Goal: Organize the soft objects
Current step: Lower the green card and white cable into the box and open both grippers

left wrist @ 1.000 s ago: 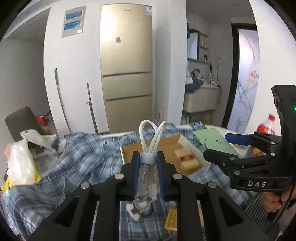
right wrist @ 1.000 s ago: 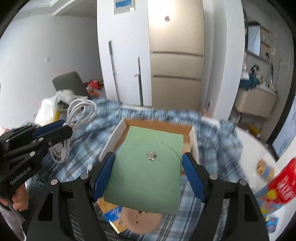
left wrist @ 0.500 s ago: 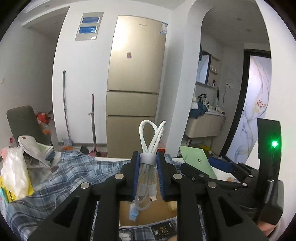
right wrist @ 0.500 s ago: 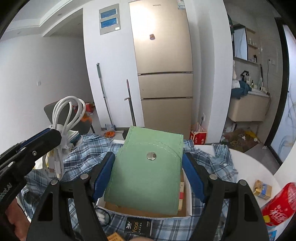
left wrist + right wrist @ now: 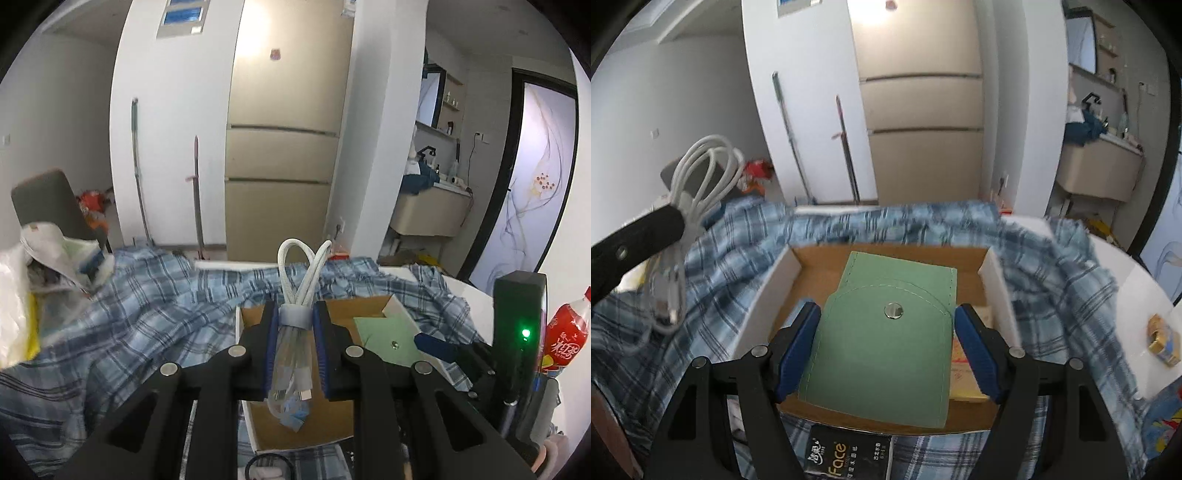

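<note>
With each tool clamped, the left tool (image 5: 294,345) on a cable (image 5: 300,295) and the right tool (image 5: 886,343) on a green pouch (image 5: 886,343), both should sink low inside the box (image 5: 995,280) before letting go.

Box (image 5: 995,280) on cloth (image 5: 738,251) | pouch (image 5: 886,347) over box | cable (image 5: 298,295) left of pouch | fridge (image 5: 284,129) behind | bottle (image 5: 567,332) right

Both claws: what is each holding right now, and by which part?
Left claw: bundled white cable, by its banded middle. Right claw: green pouch, by its side edges.
</note>
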`<state>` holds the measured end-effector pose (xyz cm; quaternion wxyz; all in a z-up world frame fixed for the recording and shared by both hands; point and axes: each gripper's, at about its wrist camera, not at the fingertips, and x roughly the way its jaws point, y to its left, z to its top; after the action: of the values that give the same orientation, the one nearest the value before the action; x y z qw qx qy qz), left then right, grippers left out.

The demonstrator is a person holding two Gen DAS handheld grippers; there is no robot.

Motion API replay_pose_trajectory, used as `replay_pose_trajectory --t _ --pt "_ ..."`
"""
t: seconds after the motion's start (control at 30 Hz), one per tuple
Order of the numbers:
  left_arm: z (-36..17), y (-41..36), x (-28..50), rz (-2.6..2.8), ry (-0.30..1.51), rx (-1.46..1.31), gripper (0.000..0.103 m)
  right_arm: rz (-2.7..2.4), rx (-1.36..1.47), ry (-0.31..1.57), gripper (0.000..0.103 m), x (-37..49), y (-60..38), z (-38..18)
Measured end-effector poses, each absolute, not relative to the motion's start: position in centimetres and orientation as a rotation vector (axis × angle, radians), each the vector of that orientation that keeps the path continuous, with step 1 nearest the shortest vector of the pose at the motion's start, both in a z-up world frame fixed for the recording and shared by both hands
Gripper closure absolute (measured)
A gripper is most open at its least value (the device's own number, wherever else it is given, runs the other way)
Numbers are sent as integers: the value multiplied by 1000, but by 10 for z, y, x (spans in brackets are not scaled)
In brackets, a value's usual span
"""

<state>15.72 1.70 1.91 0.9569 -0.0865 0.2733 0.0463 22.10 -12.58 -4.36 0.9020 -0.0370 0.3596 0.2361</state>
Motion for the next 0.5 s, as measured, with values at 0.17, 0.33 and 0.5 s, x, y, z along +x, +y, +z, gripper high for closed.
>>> replay_pose_trajectory --t 0.17,0.33,0.5 --pt "-9 28 171 115 615 -180 83 505 -114 795 29 225 -116 -63" --pt "-24 32 180 116 653 -180 83 505 -126 835 29 226 -113 -77" --pt "-29 35 183 109 671 -202 83 515 -124 832 23 225 -113 -78"
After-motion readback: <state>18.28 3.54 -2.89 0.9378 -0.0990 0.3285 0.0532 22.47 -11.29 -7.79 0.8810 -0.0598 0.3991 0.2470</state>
